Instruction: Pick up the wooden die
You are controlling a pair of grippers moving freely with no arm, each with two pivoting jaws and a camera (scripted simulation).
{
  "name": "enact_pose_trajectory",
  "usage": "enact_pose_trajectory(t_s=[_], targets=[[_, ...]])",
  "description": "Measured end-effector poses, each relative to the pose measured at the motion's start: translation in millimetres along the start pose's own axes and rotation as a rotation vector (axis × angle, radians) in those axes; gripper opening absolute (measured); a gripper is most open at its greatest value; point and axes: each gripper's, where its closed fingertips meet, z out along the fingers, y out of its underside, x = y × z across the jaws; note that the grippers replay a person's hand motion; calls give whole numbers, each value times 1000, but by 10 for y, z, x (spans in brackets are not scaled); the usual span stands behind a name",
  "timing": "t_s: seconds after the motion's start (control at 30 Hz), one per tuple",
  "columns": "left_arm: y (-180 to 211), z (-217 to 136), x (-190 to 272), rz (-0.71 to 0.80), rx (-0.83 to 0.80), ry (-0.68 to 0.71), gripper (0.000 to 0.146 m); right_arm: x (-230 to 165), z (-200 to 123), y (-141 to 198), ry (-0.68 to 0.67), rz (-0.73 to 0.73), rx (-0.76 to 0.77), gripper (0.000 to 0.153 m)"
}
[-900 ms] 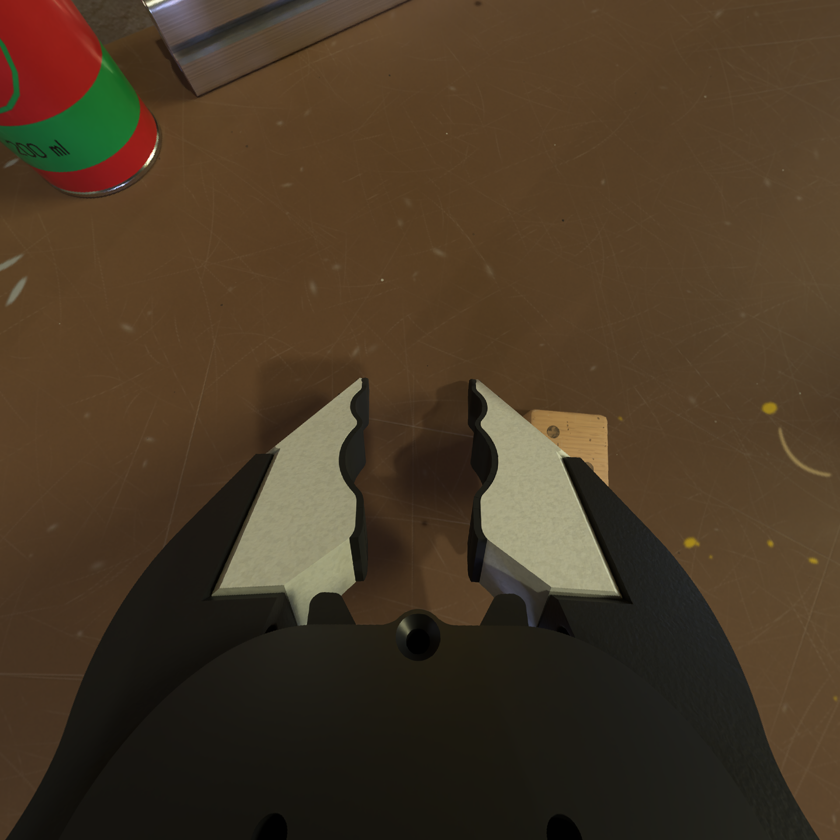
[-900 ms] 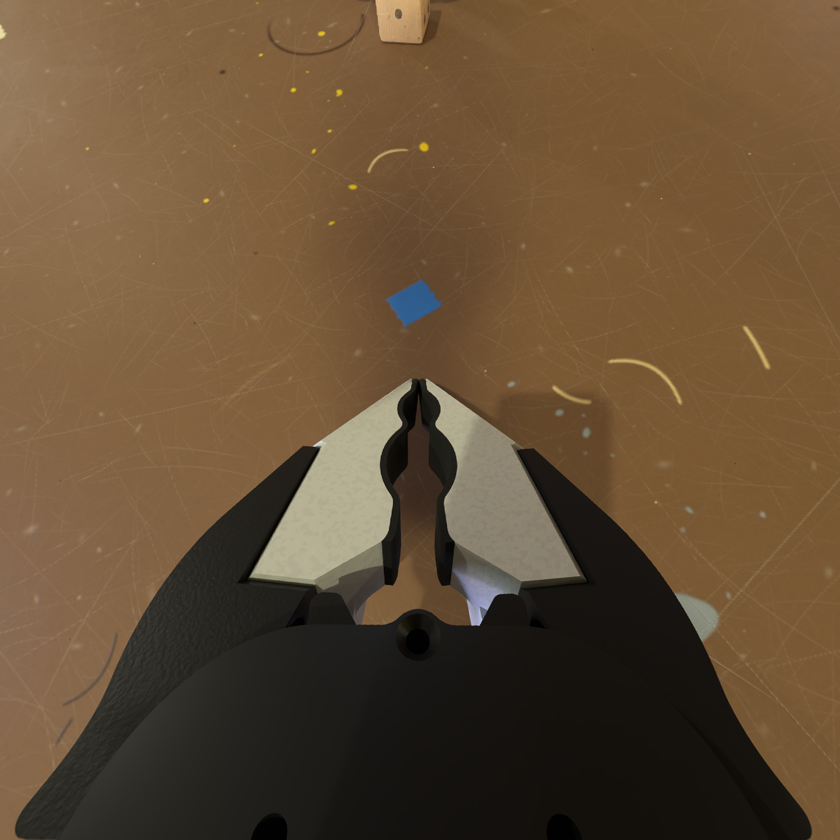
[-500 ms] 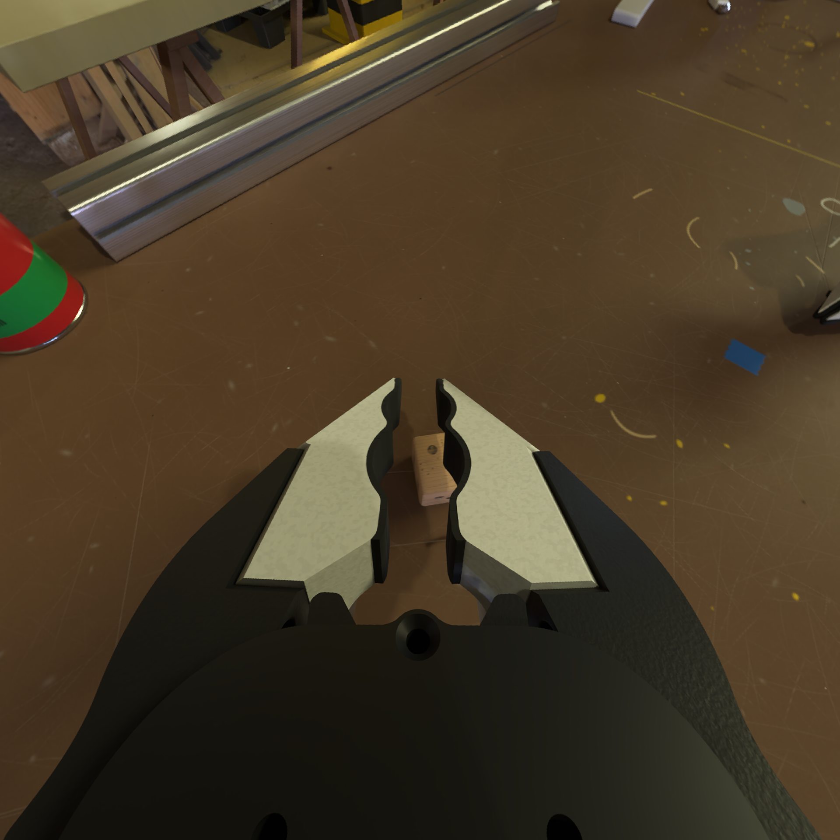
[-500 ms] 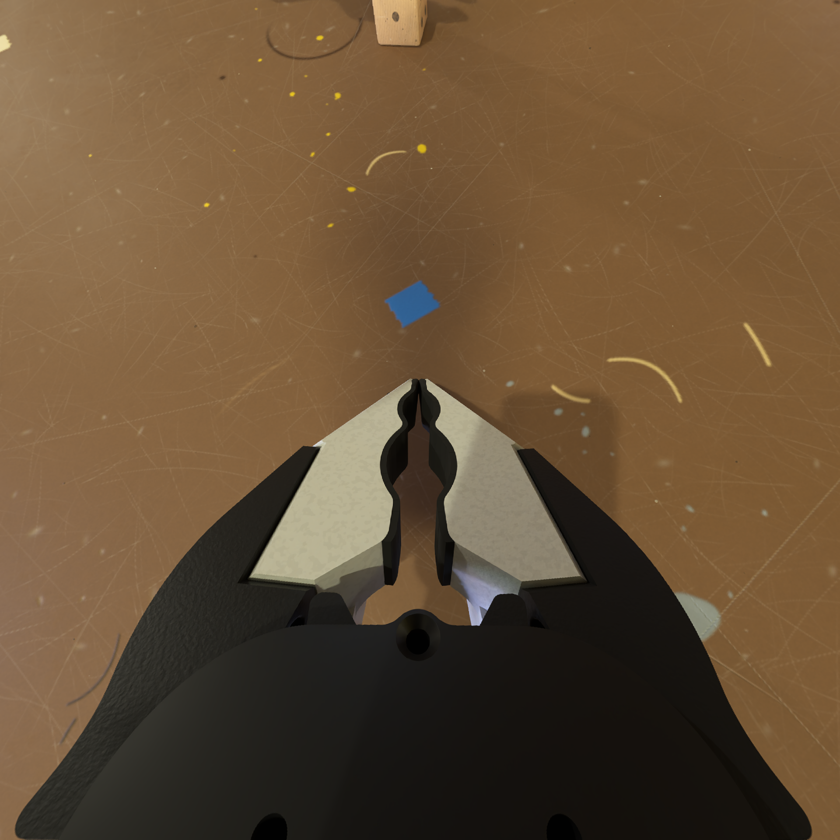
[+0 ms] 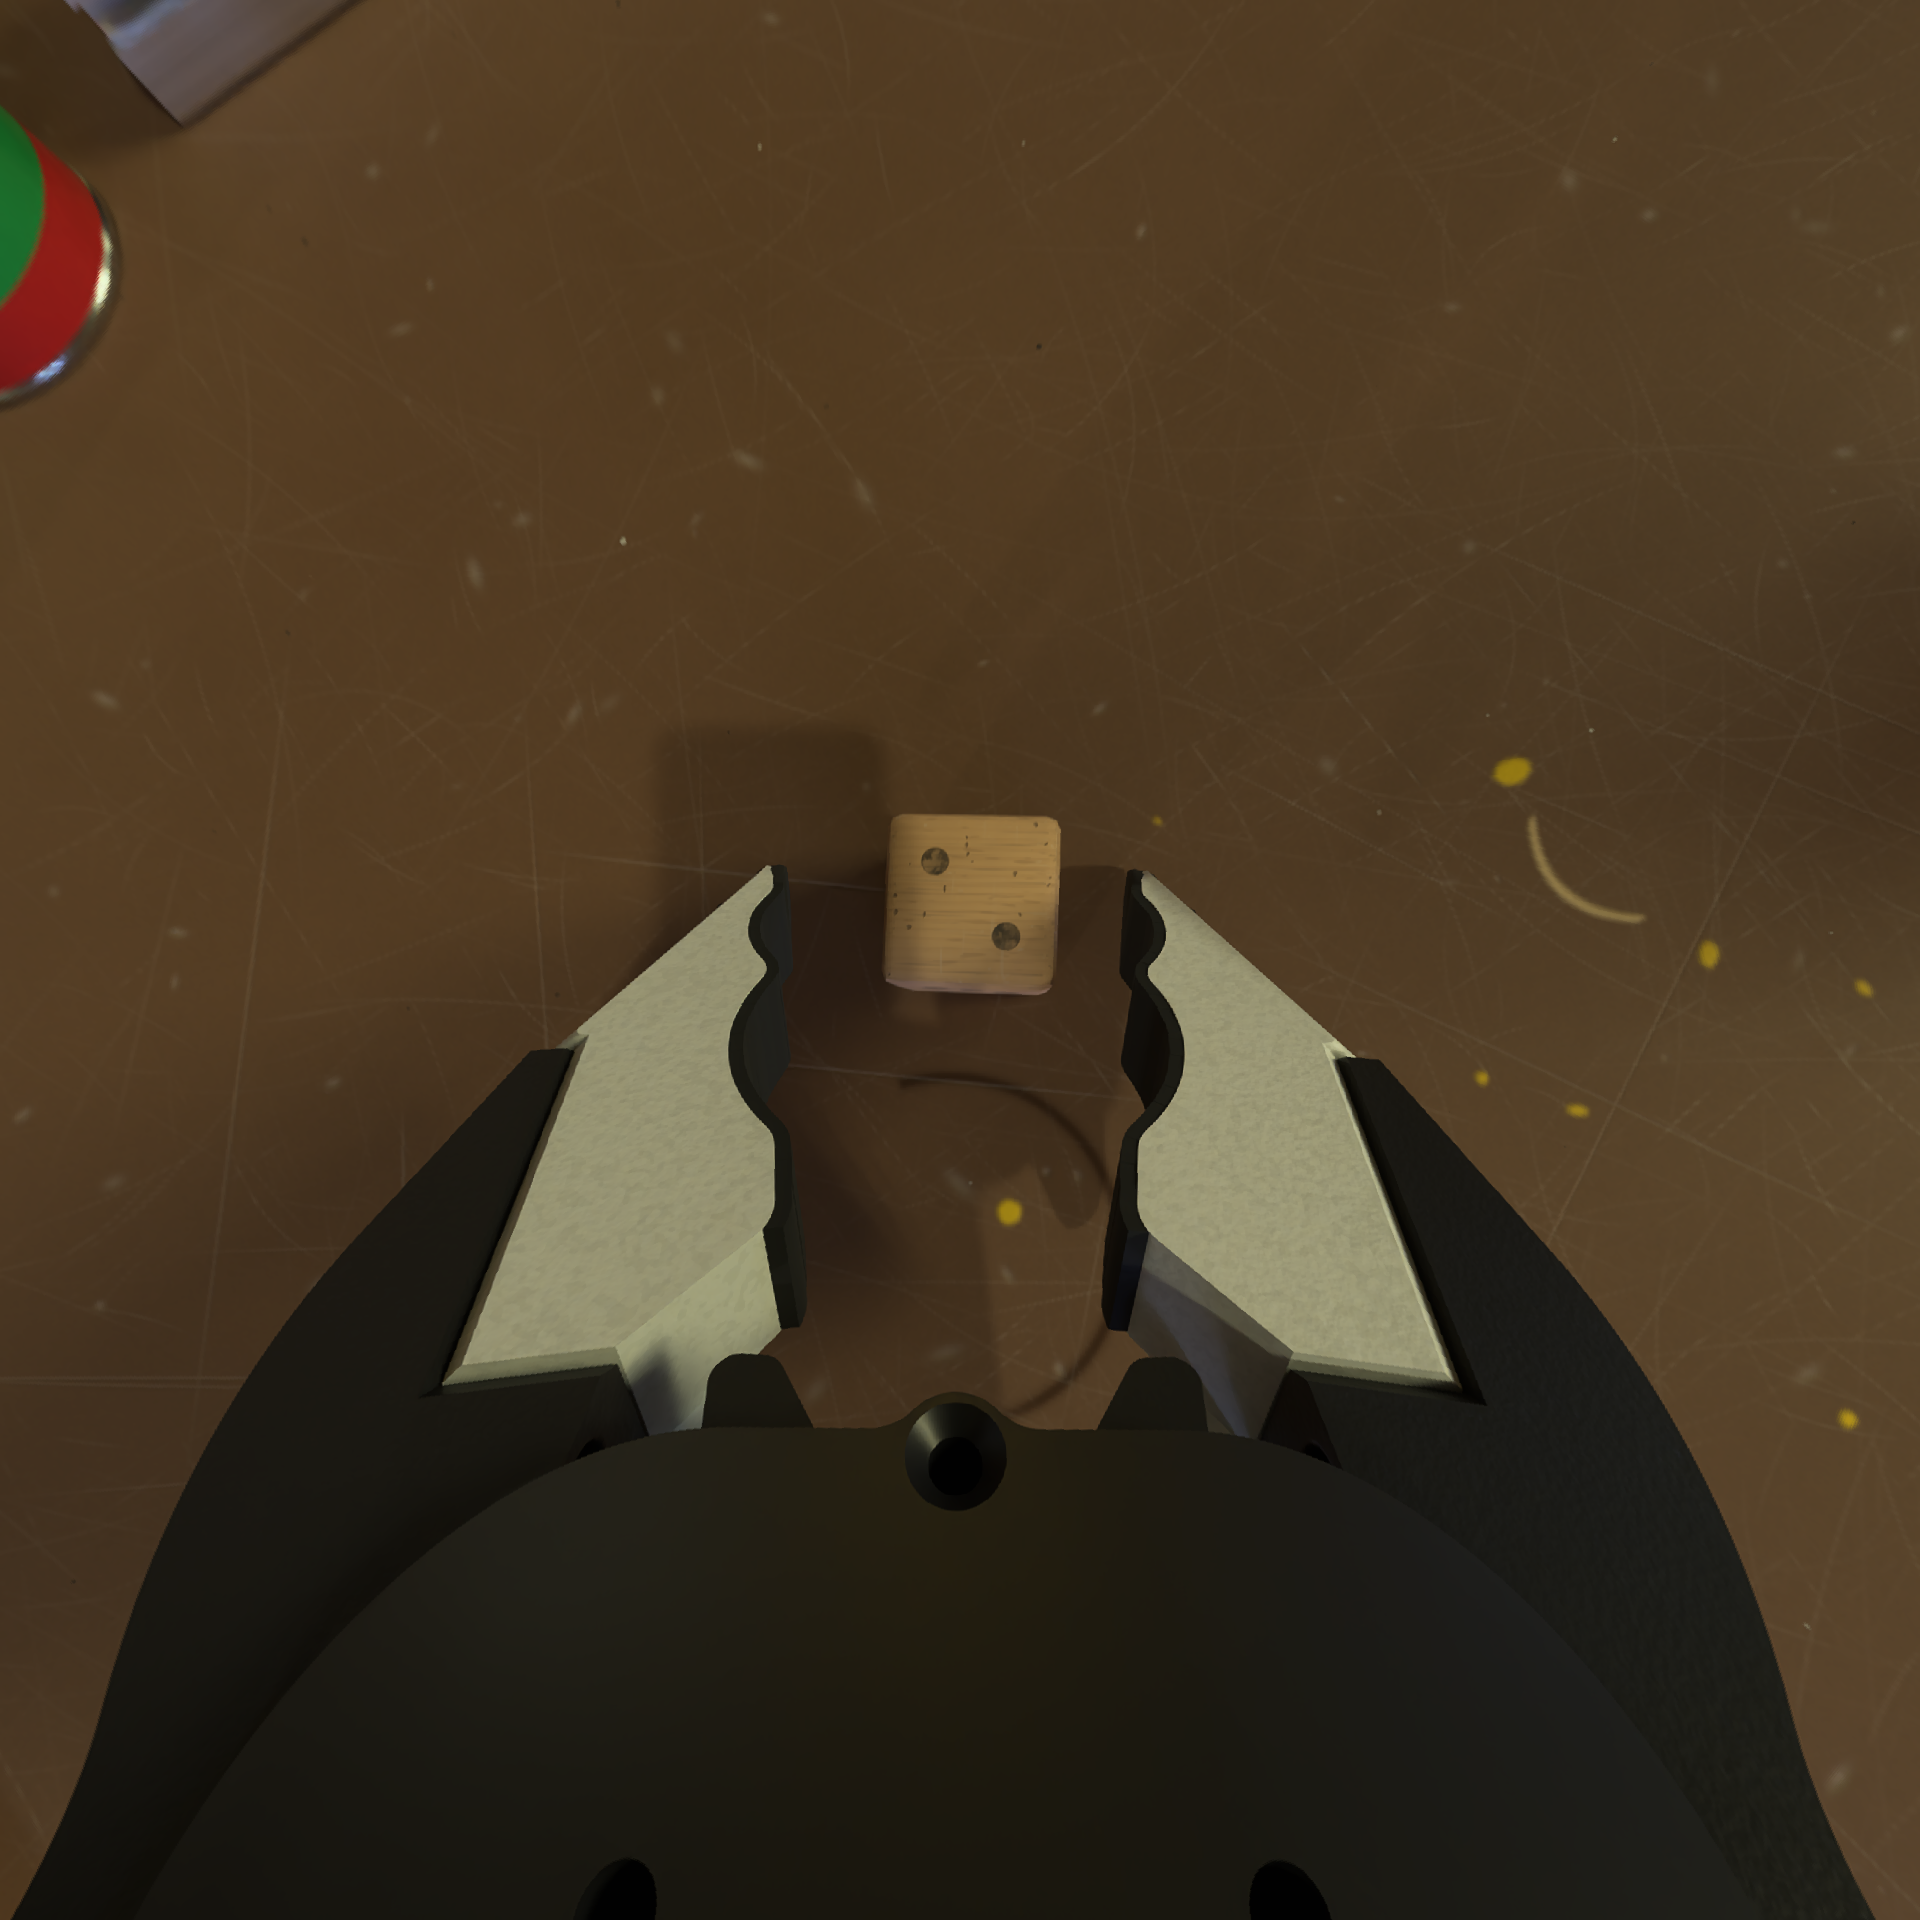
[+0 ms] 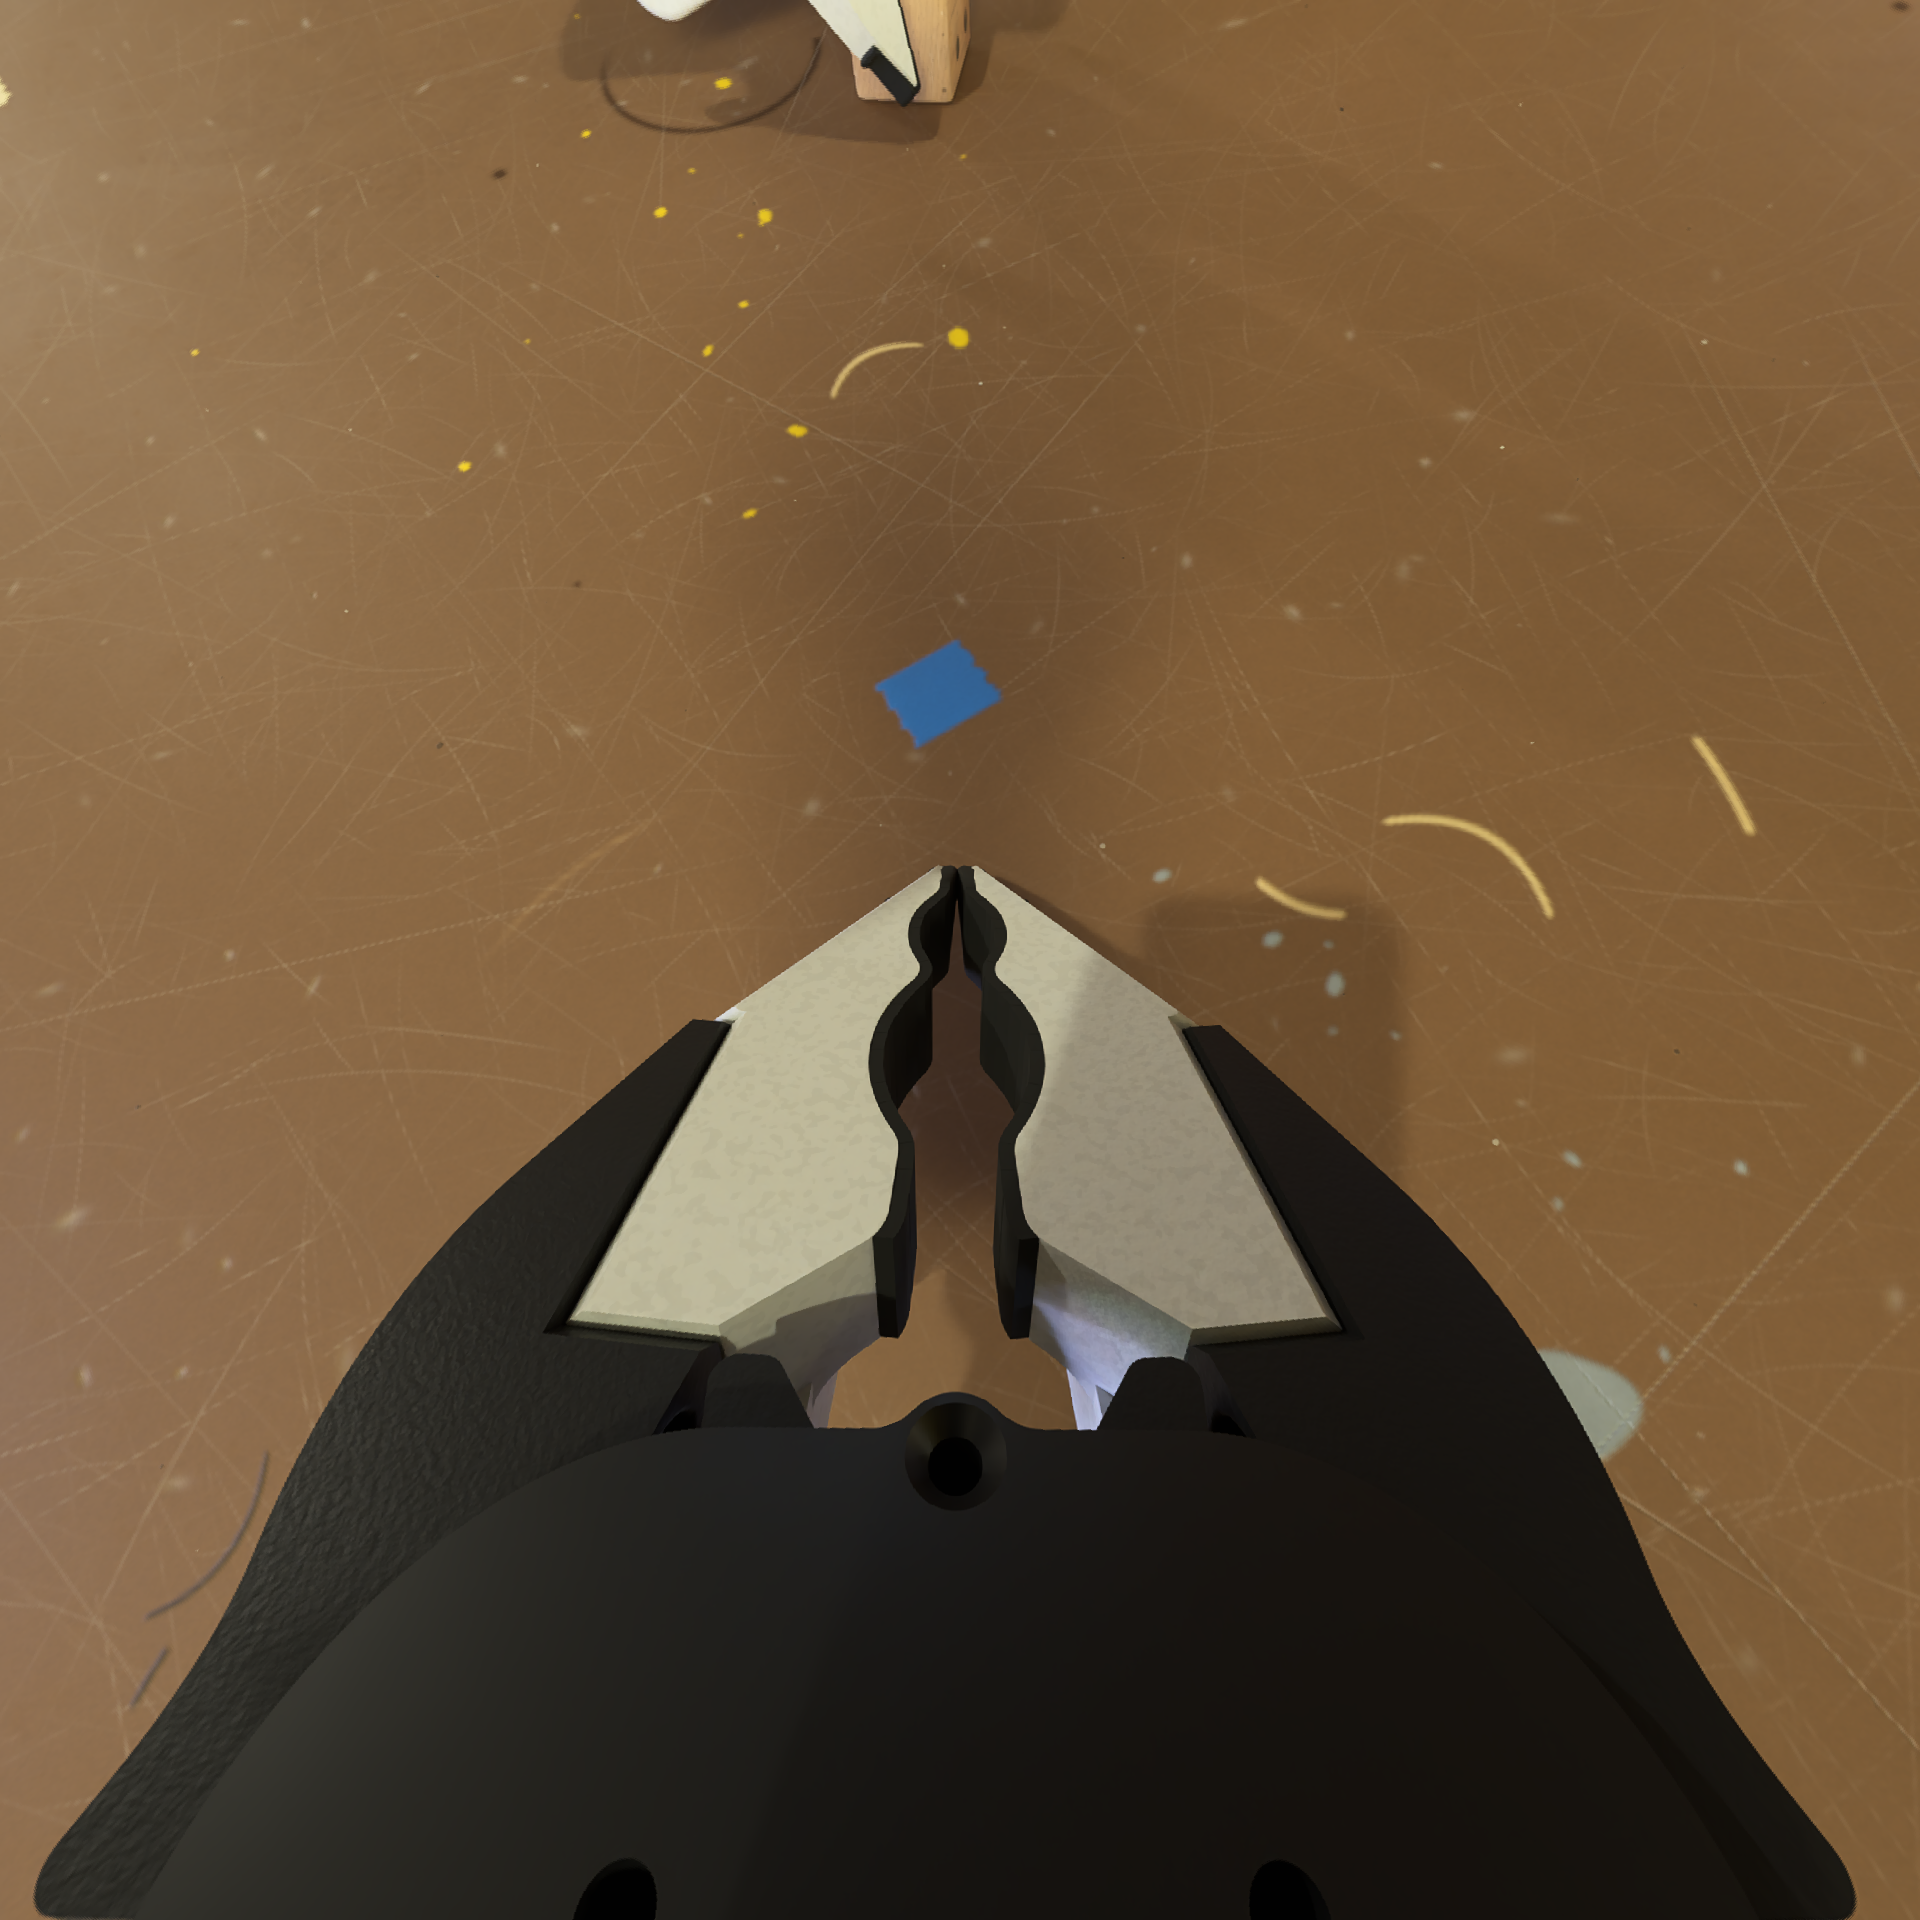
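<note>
The wooden die (image 5: 971, 902) is a small pale cube with two dark pips on top, and it sits on the brown table. My left gripper (image 5: 956, 878) is open and points down at it. The die lies between the two fingertips with a gap on each side. In the right wrist view the die (image 6: 943, 47) is at the top edge, partly hidden by one of the left gripper's fingers (image 6: 881, 42), which reaches down near the table. My right gripper (image 6: 956, 871) is shut and empty, well short of the die.
A red and green can (image 5: 47, 270) stands at the far left, with the end of a metal rail (image 5: 197, 52) behind it. A blue scrap of tape (image 6: 937, 691) lies flat ahead of the right gripper. The scratched table has yellow paint specks.
My left gripper has opened wider and tilted down, and the die now sits at its fingertips instead of deeper between the fingers. The right gripper has not moved.
</note>
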Motion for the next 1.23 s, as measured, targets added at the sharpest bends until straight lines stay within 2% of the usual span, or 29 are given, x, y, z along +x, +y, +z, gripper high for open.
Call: enact_pose_trajectory(t_s=[0.17, 0.27, 0.47, 0.6, 0.8, 0.87, 0.97, 1.0, 1.1, 1.23], targets=[[44, -9, 17, -23, -41, 37, 58, 0, 1, 1, -1, 1, -1, 0], [45, -19, 28, 4, -44, 40, 33, -1, 0, 1, 0, 1, -1, 0], [36, -41, -2, 18, -40, 54, 33, -2, -1, 1, 0, 0, 0, 0], [-58, -135, -39, 24, 21, 58, 33, -4, -2, 1, 0, 0, 0, 0], [-203, -290, 130, 1, 107, 192, 33, -2, -3, 0, 1, 1, 0, 0], [-251, -346, 254, -12, 133, 275, 33, 7, -6, -4, 11, -2, 2, 0], [-355, -481, 539, -45, 191, 472, 33, 68, -23, -50, 74, -38, 25, 0], [-393, -535, 646, -55, 213, 546, 33, 112, -41, -97, 124, -65, 47, 3], [-479, -670, 964, -86, 258, 739, 33, 140, -127, -357, 260, -184, 176, 34], [-500, -806, 1377, -112, 239, 991, 33, -80, -150, -677, 278, -315, 327, 40]])
